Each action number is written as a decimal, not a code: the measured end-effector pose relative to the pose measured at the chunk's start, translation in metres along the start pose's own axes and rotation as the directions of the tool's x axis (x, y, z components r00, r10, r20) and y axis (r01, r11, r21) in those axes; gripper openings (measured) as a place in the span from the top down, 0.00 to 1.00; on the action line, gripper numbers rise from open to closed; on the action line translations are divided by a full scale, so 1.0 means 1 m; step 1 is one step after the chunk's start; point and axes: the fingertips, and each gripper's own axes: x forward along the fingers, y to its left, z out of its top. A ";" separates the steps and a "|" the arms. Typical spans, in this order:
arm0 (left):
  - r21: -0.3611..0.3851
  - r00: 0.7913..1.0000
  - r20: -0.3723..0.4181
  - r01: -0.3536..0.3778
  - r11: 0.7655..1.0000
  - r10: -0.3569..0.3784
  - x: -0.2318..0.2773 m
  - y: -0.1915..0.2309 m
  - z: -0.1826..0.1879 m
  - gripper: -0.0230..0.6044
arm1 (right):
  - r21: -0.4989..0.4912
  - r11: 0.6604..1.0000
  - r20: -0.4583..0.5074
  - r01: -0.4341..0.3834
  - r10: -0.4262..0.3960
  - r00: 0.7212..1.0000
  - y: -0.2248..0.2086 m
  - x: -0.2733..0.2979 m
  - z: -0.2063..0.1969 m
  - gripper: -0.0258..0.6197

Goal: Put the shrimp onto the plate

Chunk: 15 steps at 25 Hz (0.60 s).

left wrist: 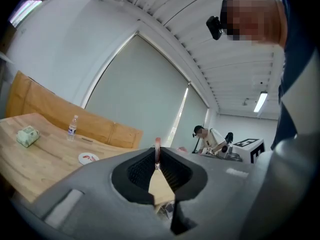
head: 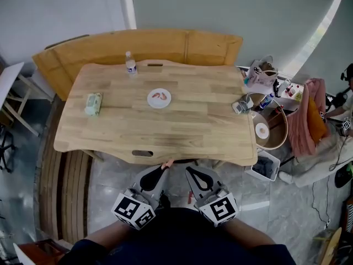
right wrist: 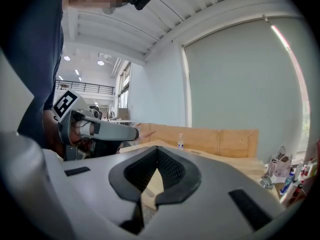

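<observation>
Left tongs [head: 164, 167] [left wrist: 157, 151] pinch a thin pink shrimp [head: 167, 163] [left wrist: 157, 144] at their tips, just off the desk's [head: 165, 131] near edge. Right tongs [head: 190, 171] [right wrist: 157, 150] are beside them, pressed together, nothing between. White plate [head: 159, 105] [left wrist: 88, 158] sits mid-desk, nearer the far edge, bearing reddish pieces [head: 160, 96].

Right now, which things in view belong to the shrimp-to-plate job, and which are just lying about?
Job: shrimp pinched in the jaws of the left gripper; plate, more shrimp already on it.
Lying about: water bottle; green packet; clutter at the table's right end.
</observation>
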 end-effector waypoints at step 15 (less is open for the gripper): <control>-0.071 0.999 0.009 0.035 0.997 -0.034 0.043 0.124 0.049 0.91 | 0.001 0.999 -0.030 0.051 -0.051 0.998 -0.026 0.121 0.026 0.95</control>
